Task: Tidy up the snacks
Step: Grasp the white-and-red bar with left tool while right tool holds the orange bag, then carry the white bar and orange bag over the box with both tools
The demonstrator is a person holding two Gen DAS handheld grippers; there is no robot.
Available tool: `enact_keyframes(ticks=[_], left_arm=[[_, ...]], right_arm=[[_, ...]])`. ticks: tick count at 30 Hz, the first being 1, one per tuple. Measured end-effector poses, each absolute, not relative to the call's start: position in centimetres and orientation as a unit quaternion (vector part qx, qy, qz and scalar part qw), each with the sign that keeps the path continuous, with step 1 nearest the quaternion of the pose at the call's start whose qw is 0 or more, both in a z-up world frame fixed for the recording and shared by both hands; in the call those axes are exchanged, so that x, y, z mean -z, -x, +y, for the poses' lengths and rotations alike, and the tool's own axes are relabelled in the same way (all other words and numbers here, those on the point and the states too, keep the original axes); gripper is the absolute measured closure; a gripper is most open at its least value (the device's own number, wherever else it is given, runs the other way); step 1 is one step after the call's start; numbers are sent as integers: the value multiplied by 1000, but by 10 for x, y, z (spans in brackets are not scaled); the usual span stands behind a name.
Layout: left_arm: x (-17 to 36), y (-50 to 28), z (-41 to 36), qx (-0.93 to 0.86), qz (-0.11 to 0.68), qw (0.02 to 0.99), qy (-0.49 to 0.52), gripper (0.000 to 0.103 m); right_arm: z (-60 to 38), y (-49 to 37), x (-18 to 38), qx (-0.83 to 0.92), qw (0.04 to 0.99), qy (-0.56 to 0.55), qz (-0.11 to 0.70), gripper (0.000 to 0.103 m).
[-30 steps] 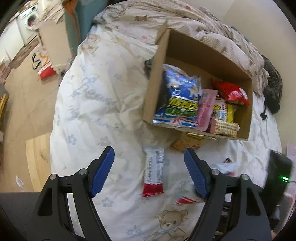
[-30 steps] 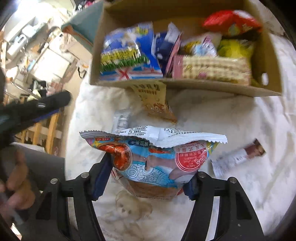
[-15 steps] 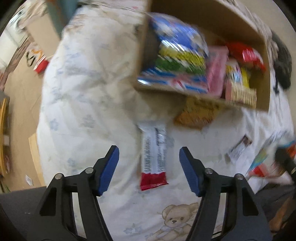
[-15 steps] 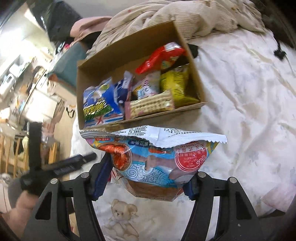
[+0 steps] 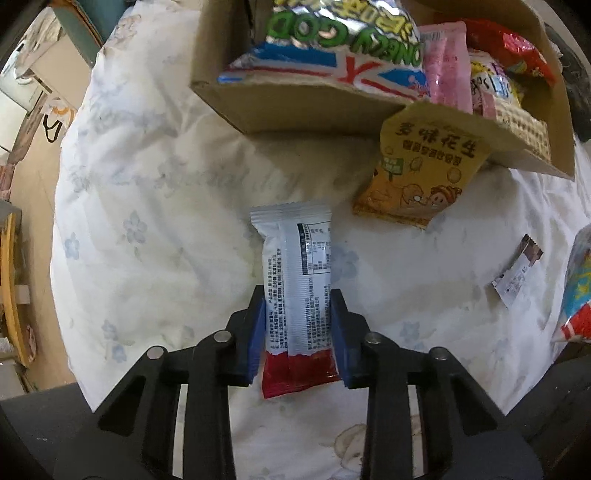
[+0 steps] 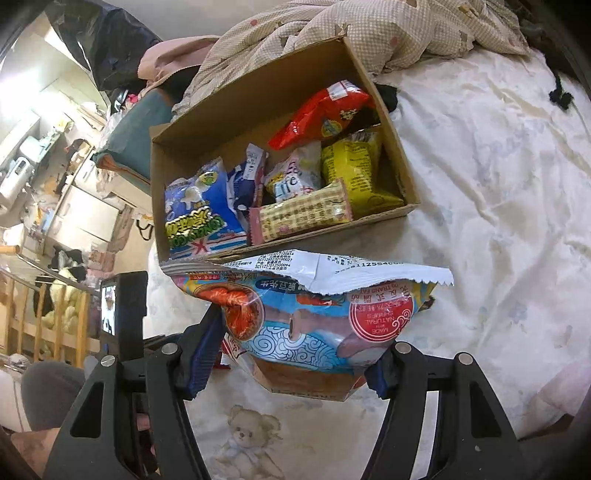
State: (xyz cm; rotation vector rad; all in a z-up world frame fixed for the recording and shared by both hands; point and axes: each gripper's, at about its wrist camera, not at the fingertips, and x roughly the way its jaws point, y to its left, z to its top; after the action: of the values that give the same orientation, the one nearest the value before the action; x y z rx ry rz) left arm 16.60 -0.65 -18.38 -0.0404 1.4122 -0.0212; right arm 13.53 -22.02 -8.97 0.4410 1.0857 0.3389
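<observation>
My left gripper (image 5: 297,334) is shut on a white and red snack bar (image 5: 296,280) that lies on the bed quilt (image 5: 155,221). My right gripper (image 6: 291,354) is shut on a blue shrimp-chip bag (image 6: 314,317) and holds it above the quilt (image 6: 498,203), in front of the cardboard box (image 6: 391,110). The box (image 5: 291,110) holds several snack packs, a blue chip bag (image 6: 199,218) among them. A yellow peanut pack (image 5: 421,173) leans against the box's front wall. A small brown and white bar (image 5: 517,271) lies on the quilt at the right.
A rumpled checked blanket (image 6: 388,33) lies behind the box. The bed's left edge drops to a wooden floor (image 5: 29,173) with furniture beyond. The left gripper's body (image 6: 122,314) shows at the left of the right wrist view.
My left gripper has moved forward and down and closed on the white and red bar. My right gripper has lifted the shrimp-chip bag up and back from the box.
</observation>
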Motion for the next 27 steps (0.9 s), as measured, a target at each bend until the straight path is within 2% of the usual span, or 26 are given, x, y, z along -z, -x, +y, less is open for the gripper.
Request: enact_keyframes(ticks=[14,27], left_arm=[[144,-149,16,-15,619,784,41,75],[87,-136,23,-10,525,850,28,75]], right_arm=[[-215,-133,88,-155,823,-195,510,35],[-216,-127,82,-153,830,-196,499,35]])
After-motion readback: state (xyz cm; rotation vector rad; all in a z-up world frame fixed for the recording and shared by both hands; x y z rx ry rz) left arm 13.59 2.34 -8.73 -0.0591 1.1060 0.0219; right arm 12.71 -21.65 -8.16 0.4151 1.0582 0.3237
